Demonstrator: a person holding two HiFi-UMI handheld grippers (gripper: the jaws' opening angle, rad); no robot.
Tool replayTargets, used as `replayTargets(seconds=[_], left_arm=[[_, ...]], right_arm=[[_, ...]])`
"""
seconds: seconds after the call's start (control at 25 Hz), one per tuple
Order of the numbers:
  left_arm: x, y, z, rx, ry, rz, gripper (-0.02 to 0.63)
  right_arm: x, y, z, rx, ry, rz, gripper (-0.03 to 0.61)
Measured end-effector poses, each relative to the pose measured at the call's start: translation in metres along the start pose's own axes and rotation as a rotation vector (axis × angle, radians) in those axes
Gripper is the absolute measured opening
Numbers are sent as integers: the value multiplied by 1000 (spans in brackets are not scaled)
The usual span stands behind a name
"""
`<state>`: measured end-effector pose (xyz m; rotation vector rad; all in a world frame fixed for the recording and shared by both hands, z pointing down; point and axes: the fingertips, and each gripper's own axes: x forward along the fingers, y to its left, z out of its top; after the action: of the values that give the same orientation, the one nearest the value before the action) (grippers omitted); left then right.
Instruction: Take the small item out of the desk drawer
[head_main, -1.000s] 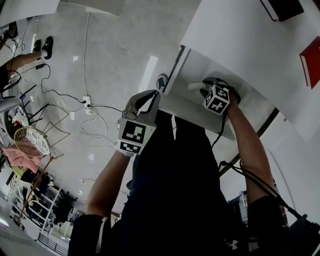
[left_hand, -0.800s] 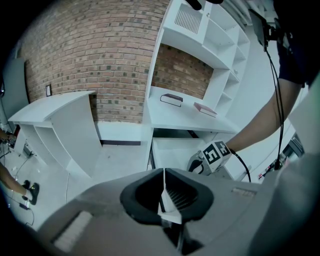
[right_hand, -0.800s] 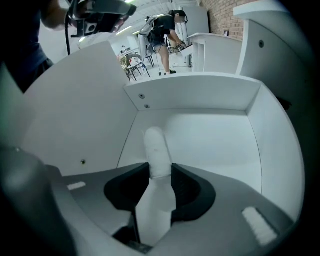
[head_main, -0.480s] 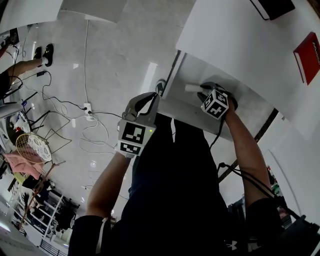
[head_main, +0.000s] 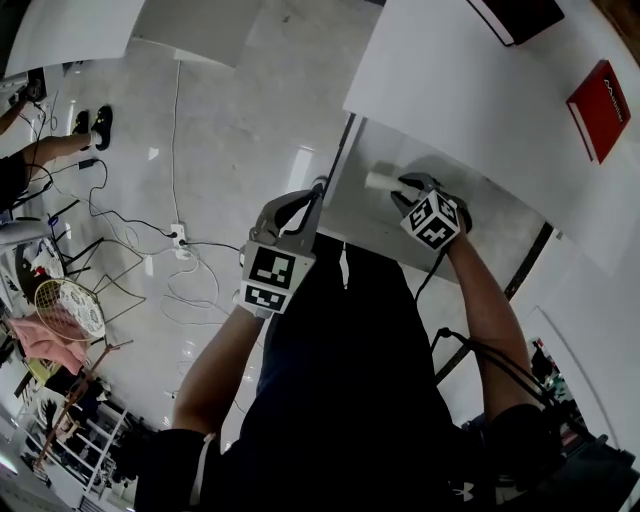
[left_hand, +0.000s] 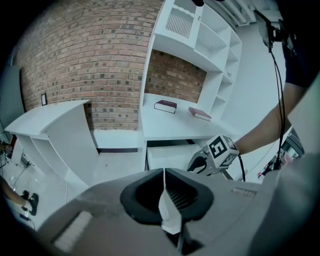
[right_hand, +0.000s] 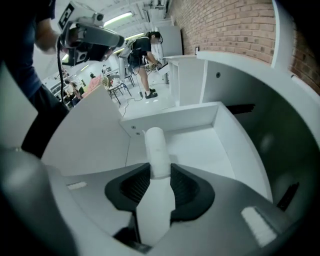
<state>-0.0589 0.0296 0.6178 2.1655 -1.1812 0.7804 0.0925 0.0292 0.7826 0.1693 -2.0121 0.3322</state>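
Note:
The white desk (head_main: 450, 90) has its drawer (head_main: 355, 215) pulled out. My right gripper (head_main: 403, 190) is down inside it, shut on a small white cylinder-shaped item (head_main: 380, 180). In the right gripper view the item (right_hand: 156, 150) stands between the dark pads (right_hand: 131, 187) of that gripper (right_hand: 160, 172), its rounded end sticking out over the drawer's bare floor (right_hand: 200, 145). My left gripper (head_main: 312, 192) hangs beside the drawer's front corner. In the left gripper view its jaws (left_hand: 165, 187) are shut, with only a thin white sliver between them, facing the drawer (left_hand: 167, 155) and the right gripper (left_hand: 200, 162).
A red book (head_main: 598, 95) and a dark book (head_main: 515, 15) lie on the desk top. Cables and a power strip (head_main: 178, 235) trail over the pale floor at the left, beside a wire basket (head_main: 70, 305). A person (right_hand: 142, 55) stands far back.
The head view has tilted a little. My right gripper stays in the drawer on the white item, and the left gripper has hardly moved.

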Motion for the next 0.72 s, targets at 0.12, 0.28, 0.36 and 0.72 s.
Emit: replayTargets(seconds=[0.12, 0.28, 0.36, 0.72], left_arm=[[-5, -5, 8, 14, -11, -10, 12], [-9, -19, 17, 34, -25, -31, 12], [-10, -26, 26, 39, -39, -43, 12], [-19, -42, 65, 68, -106, -66, 12]], right_arm=[[-19, -1, 13, 42, -50, -35, 130], [-47, -1, 23, 73, -108, -83, 129], [-64, -3, 29, 84, -137, -109, 129], [-135, -35, 41, 349, -287, -247, 130]])
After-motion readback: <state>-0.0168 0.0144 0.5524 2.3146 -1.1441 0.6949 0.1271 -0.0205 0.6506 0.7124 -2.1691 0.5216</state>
